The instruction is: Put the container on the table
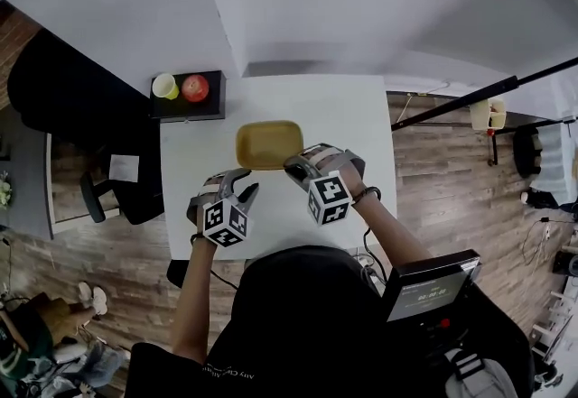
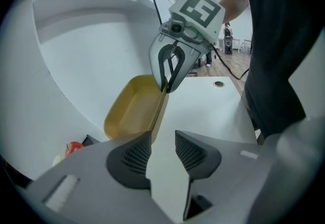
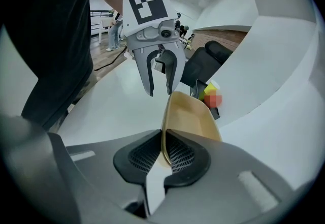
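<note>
A shallow yellow container rests on the white table, near its middle. My right gripper is shut on the container's near right rim; in the right gripper view the thin yellow wall is pinched between my pads. My left gripper stands open just short of the near left corner. In the left gripper view its jaws are apart with only table between them, and the container ends at the tip of the left finger. Each gripper shows in the other's view: right, left.
A black tray at the table's back left corner holds a yellow cup and a red apple. A dark chair stands left of the table. A black pole crosses at the right. A cable hole sits in the tabletop.
</note>
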`<state>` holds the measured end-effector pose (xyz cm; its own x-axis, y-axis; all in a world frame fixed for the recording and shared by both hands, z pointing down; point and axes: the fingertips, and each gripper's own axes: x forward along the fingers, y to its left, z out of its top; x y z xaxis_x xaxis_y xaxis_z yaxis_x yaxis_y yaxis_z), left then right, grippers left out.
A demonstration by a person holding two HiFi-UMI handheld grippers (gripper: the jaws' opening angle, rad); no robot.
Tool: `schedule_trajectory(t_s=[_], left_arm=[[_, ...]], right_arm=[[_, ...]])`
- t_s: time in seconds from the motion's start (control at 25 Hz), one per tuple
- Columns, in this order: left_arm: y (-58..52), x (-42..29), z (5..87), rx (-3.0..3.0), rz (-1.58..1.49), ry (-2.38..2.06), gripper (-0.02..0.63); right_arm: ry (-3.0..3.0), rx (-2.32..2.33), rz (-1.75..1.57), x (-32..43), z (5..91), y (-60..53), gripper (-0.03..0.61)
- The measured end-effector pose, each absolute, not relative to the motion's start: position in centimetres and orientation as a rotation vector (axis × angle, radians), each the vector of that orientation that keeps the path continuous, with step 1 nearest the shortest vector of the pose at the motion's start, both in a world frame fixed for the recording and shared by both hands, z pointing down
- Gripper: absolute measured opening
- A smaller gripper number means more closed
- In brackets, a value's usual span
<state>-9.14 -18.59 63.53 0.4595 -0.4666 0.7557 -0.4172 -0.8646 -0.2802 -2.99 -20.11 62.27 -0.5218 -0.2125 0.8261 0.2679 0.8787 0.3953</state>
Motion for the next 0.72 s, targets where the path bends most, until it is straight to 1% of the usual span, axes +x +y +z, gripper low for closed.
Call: schedule_trajectory(t_s=[0.28, 0.44, 0.48, 0.52, 0.56, 0.72], left_arm=[[-19.2, -8.7, 64.6, -2.661, -1.417, 0.768, 0.161], [-20.0, -8.7, 65.7, -2.692, -1.433, 0.765, 0.161], [-20.2, -8.8, 65.9, -2.69, -1.436, 0.763, 0.149], [-20.5, -8.9, 66.0, -2.684, -1.438, 0.762, 0.1], [-20.7, -9.0, 66.1, -2.678, -1.44, 0.758, 0.072], [-21.2, -8.9, 66.9, -2.674, -1.468, 0.743, 0.053]], right_arm=[[-2.012, -0.067, -0.555, -2.3, 63.8, -20.2, 0.041], [-2.059, -0.099, -0.545, -3.4, 63.6, -19.4, 0.041], [-2.064, -0.103, -0.545, -3.7, 63.7, -19.3, 0.041], [-2.065, -0.105, -0.546, -4.0, 63.8, -19.4, 0.041], [-2.064, -0.105, -0.547, -4.1, 64.0, -19.6, 0.041], [-2.051, -0.125, -0.558, -4.4, 64.5, -20.4, 0.041]])
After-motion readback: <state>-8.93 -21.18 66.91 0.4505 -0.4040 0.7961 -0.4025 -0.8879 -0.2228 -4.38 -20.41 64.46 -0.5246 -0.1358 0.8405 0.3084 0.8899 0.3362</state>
